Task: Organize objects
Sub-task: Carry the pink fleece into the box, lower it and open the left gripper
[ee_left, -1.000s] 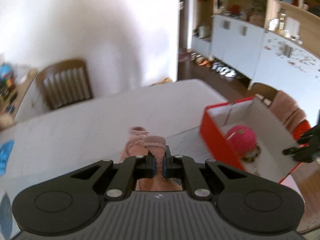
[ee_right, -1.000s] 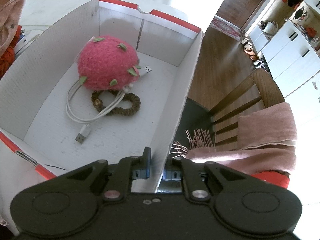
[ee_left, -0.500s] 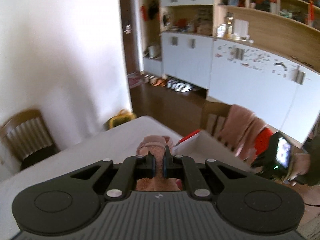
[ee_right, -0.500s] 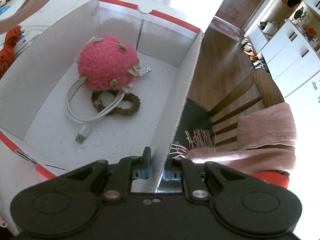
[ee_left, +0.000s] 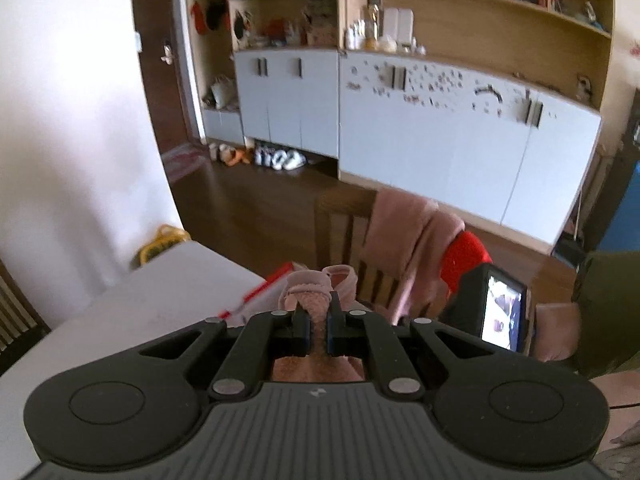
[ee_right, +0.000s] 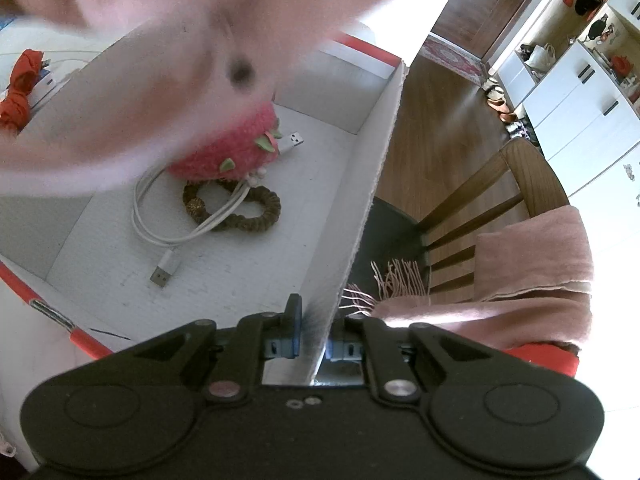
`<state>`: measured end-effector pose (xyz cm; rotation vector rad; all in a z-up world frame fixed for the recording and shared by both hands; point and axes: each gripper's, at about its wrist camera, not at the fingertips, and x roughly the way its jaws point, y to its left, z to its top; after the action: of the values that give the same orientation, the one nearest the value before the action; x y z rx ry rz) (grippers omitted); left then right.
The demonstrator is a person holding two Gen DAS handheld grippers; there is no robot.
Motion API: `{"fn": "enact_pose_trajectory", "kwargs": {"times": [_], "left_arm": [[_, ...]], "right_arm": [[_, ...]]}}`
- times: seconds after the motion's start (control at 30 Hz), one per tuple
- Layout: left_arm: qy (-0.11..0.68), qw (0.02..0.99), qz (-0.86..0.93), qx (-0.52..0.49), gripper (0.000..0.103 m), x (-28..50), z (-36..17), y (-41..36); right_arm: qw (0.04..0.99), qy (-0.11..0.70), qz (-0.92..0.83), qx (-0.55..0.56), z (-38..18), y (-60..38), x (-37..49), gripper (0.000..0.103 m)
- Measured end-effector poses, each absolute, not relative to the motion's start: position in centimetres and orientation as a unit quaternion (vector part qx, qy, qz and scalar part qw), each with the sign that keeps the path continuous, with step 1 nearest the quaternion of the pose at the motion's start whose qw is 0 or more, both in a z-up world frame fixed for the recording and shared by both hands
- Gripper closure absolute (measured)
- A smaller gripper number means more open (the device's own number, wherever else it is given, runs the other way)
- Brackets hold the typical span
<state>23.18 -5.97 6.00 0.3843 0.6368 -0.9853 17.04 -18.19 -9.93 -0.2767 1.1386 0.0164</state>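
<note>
My left gripper (ee_left: pixel 317 326) is shut on a pink fuzzy slipper (ee_left: pixel 316 288) and holds it in the air over the red-rimmed white box (ee_left: pixel 264 290). In the right wrist view the slipper (ee_right: pixel 160 52) hangs blurred above the box's inside. My right gripper (ee_right: pixel 316 330) is shut on the box's near right wall (ee_right: pixel 360 200). Inside the box lie a pink knitted strawberry hat (ee_right: pixel 232 156), a white USB cable (ee_right: pixel 168 236) and a brown braided ring (ee_right: pixel 244 212).
A wooden chair (ee_right: pixel 492 196) draped with a pink scarf (ee_right: pixel 532 264) stands right of the box. An orange item (ee_right: pixel 20 92) lies on the white table (ee_left: pixel 132 312) beyond the box. White cabinets (ee_left: pixel 440 148) line the far wall.
My left gripper has lifted the slipper off the table and swung right, over the box. The slipper now hangs into the right wrist view. The right gripper has not moved.
</note>
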Motion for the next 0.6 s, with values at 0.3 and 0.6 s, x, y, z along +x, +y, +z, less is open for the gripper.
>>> {"fn": "enact_pose_trajectory", "kwargs": {"times": [0.3, 0.6], "left_arm": [[0.357, 0.781, -0.471, 0.201, 0.097, 23.5, 0.0, -9.5], [0.382, 0.759, -0.474, 0.23, 0.097, 24.0, -4.5, -11.1]], "right_arm": [[0.833, 0.537, 0.01, -0.132, -9.8, -18.3, 17.0, 0.094], [0.834, 0.537, 0.011, -0.129, -9.8, -18.4, 17.0, 0.094]]}}
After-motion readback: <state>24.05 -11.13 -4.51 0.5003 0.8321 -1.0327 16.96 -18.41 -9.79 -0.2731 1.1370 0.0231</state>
